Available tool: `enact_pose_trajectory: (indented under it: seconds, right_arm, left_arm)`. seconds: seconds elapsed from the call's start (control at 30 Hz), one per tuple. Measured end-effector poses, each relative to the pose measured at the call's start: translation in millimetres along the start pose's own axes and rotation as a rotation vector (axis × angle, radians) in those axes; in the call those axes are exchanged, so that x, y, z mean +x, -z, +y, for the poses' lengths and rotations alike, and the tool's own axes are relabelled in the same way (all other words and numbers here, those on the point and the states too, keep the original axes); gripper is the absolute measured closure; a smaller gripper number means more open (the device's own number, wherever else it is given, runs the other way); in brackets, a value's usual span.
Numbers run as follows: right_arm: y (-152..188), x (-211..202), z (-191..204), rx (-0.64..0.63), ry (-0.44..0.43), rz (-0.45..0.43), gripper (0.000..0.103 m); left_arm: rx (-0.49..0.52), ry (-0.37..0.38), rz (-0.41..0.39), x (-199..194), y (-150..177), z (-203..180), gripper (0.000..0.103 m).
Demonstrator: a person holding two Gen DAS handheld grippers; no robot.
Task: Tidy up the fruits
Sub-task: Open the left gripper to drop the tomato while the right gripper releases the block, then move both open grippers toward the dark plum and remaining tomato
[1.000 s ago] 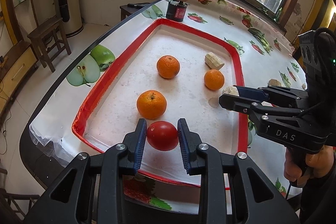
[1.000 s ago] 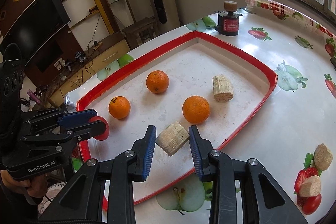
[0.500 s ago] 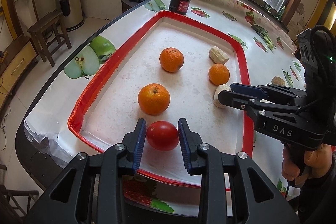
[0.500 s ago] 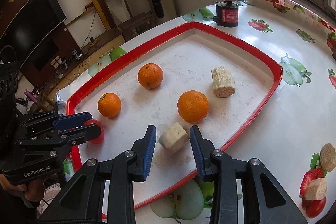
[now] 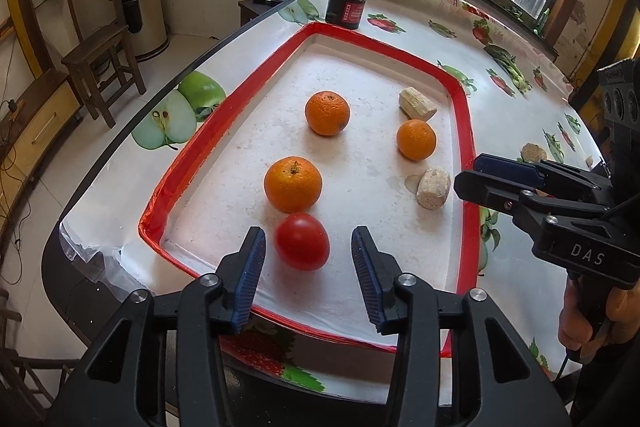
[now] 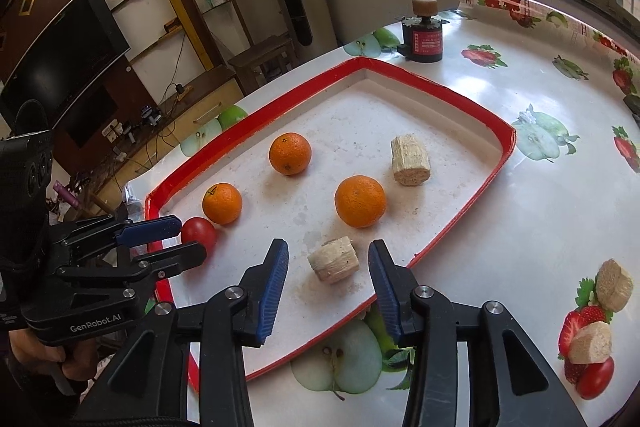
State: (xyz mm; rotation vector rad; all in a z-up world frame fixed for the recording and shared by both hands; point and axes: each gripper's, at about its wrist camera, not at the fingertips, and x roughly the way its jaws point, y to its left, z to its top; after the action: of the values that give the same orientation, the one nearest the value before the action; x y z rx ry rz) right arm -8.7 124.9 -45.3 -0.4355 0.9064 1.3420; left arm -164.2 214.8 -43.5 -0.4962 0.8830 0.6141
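A red tomato (image 5: 302, 241) lies on the floor of the red-rimmed white tray (image 5: 224, 115), between the fingers of my left gripper (image 5: 306, 265). Its jaws are opening and the pads stand clear of the tomato. A pale sugarcane chunk (image 6: 333, 259) rests in the tray between the fingers of my right gripper (image 6: 328, 283), whose jaws are also opening with gaps on both sides. Three oranges (image 5: 293, 183) (image 5: 327, 113) (image 5: 416, 139) and a second cane chunk (image 5: 418, 103) lie further in. The right gripper (image 5: 466, 175) shows beside the near chunk (image 5: 433, 187) in the left wrist view.
A dark jar with a cork top (image 6: 422, 35) stands beyond the tray's far corner. Two more cane chunks (image 6: 612, 285) (image 6: 591, 343) and a tomato (image 6: 594, 379) lie on the fruit-print tablecloth at the right. A wooden stool (image 5: 102, 67) stands past the table's left edge.
Both grippers were shut on their pieces, the tomato and the cane chunk. Now both sets of jaws have spread, and each piece rests on the tray floor.
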Motion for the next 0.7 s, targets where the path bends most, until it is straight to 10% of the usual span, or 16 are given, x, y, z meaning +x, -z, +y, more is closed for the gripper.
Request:
enact_pose_trajectory:
  seconds: [0.7]
  right_arm:
    - [47.3,-86.5,-43.4,0.112,0.055,-0.093,0.048]
  left_arm:
    - [0.061,0.047,-0.038,-22.8,-1.7,-45.0,0.06]
